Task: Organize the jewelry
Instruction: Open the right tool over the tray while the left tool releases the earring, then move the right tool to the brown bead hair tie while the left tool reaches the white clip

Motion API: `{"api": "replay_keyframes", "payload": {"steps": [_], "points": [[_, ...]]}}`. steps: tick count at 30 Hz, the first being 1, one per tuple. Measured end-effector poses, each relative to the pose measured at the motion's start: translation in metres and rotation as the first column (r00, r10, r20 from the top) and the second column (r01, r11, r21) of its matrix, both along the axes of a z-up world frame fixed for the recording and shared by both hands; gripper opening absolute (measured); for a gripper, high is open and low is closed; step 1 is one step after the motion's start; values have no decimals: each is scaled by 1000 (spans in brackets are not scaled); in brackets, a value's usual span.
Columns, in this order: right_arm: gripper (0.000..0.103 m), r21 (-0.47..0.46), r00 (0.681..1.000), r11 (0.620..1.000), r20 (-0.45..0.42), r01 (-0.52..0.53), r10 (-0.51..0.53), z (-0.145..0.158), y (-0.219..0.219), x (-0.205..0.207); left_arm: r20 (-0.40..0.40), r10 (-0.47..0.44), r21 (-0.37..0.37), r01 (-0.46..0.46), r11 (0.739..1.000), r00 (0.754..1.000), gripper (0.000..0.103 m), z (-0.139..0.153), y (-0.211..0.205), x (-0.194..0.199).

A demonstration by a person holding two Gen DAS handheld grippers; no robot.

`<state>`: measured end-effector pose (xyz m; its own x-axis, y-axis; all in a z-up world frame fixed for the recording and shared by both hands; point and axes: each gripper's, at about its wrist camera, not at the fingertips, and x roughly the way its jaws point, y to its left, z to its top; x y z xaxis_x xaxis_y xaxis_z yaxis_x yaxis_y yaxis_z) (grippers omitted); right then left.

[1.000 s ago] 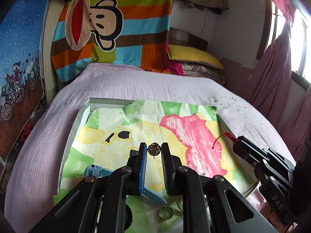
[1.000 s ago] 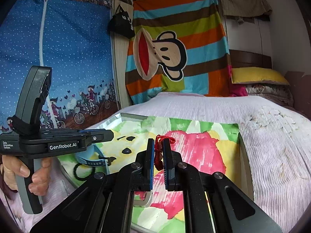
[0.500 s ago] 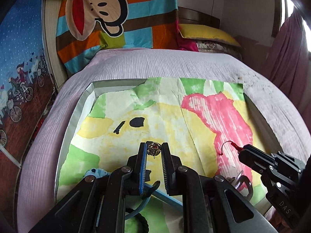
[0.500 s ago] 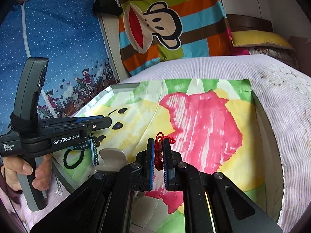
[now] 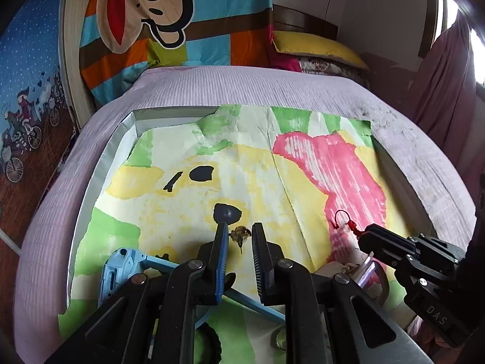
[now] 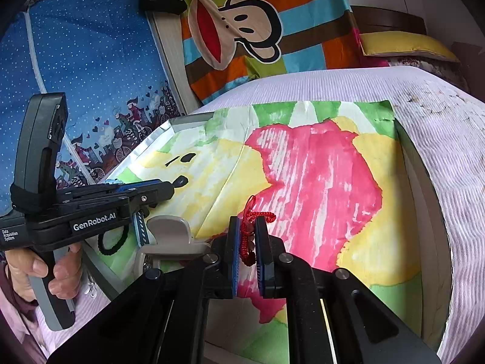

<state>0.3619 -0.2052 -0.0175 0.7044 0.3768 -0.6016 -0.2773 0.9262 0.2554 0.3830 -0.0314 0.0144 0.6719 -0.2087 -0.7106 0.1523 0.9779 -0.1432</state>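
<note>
A small golden ornament (image 5: 240, 233) with a thin pin hanging below sits pinched between the fingertips of my left gripper (image 5: 240, 227), just above the painted paper (image 5: 248, 157) lining the tray (image 5: 100, 176). My right gripper (image 6: 247, 221) is shut on a red braided cord (image 6: 249, 236), whose loop sticks out past the tips. In the left wrist view the right gripper (image 5: 362, 233) hovers low over the pink patch with the red cord (image 5: 342, 221) at its tip. The left gripper (image 6: 174, 186) shows at the left of the right wrist view, held by a hand (image 6: 60, 276).
In the tray's near part lie a blue watch (image 5: 121, 270), a beige claw hair clip (image 6: 172, 233), a black hair tie (image 5: 212, 339) and a small ring (image 5: 280, 338). The tray rests on a lilac bed cover (image 5: 242, 88). A pillow (image 5: 315, 48) and curtain (image 5: 439, 75) are behind.
Both grippers have come down and forward over the tray, holding the same pieces. The paper and the items in the tray now look much closer.
</note>
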Motion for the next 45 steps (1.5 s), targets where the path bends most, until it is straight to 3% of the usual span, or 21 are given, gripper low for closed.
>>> {"api": "replay_keyframes", "payload": {"steps": [5,10,13,18,23,26,34,45], "points": [[34,12,1000,1000,14,19,-19,3,-6,-7,31,-10,-27,11,1000,999,22,2,2,-9],[36,-5,998,999,53,42,-42,12,-11,-22,72,2,-65,3,998,997,33,8,6,-24],[47,-9,993,998,100,66,-64,21,-14,-35,115,33,-110,-21,994,993,46,15,13,-38],[60,-2,981,995,165,104,-102,37,-21,-57,180,80,-141,-54,989,980,57,26,24,-59],[80,11,966,994,236,105,-105,53,-22,-85,246,111,-157,-73,985,963,88,36,32,-85],[88,15,951,994,289,111,-111,63,-18,-102,281,133,-176,-85,981,950,100,41,39,-101],[101,12,903,991,411,132,-125,79,-7,-155,393,133,-128,-89,988,910,103,51,45,-148],[101,9,862,987,486,160,-144,82,2,-214,463,114,-90,-81,993,879,103,43,52,-200]]}}
